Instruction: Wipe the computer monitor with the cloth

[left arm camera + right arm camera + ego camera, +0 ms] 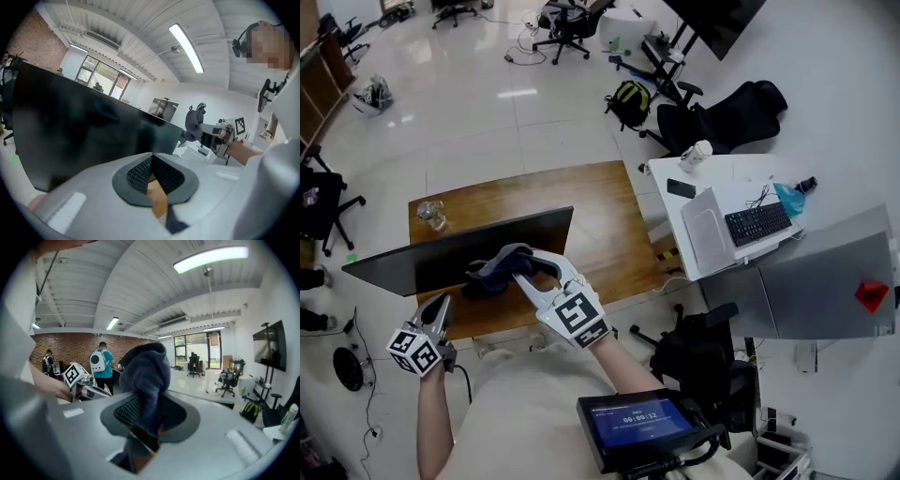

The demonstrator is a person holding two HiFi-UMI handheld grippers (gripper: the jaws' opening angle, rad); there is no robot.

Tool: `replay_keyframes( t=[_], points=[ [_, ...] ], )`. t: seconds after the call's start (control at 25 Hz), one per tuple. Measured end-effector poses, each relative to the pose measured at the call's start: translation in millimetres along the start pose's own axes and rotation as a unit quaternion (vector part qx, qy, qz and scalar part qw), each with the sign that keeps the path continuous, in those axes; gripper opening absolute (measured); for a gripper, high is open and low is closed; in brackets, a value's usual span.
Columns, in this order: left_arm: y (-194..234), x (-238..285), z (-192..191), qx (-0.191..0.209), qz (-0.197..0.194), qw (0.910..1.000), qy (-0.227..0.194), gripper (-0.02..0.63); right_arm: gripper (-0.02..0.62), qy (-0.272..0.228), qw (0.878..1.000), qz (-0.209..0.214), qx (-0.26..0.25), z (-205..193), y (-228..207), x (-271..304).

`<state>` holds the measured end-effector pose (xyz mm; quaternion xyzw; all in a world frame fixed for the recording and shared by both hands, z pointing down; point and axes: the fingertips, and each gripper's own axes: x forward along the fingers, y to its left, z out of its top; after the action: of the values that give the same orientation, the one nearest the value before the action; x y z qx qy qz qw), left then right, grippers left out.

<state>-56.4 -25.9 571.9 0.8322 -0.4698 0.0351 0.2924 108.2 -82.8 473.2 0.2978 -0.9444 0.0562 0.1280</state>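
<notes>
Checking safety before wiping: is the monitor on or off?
Off, it seems: the monitor shows a uniformly dark screen with only faint reflections.

Thin black flat-panel computer monitor (441, 265), upright on brown wooden table (600, 225), long and tilted across it, screen dark and glossy. Dark grey-blue bunched fabric cloth (147, 376), pinched in right tool (508, 262), crumpled in soft folds at the monitor's upper edge.

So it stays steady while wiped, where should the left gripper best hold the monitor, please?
Probably the monitor by its thin top edge near the left end, from above: it stands upright, and the cloth in the right gripper sits mid-screen.
</notes>
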Motion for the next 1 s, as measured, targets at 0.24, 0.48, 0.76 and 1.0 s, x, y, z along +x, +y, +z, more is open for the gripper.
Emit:
replay_keyframes(
  t=[0.24, 0.48, 0.76, 1.0],
  points=[
    [3, 3, 5, 0.011, 0.024, 0.9995, -0.014, -0.012, 0.103, 0.014, 0.999, 0.032, -0.004, -25, 12, 3],
    [17, 3, -28, 0.004, 0.059, 0.9983, 0.002, -0.011, 0.104, 0.030, 0.997, 0.064, 0.009, -68, 22, 5],
    [33, -2, -70, -0.002, 0.088, 0.9955, 0.033, -0.011, 0.104, 0.069, 0.995, 0.057, 0.039, -124, 18, 8],
    [27, -3, -92, 0.004, 0.102, 0.9943, 0.031, -0.011, 0.104, 0.096, 0.992, 0.049, 0.067, -166, 7, 6]
  ],
)
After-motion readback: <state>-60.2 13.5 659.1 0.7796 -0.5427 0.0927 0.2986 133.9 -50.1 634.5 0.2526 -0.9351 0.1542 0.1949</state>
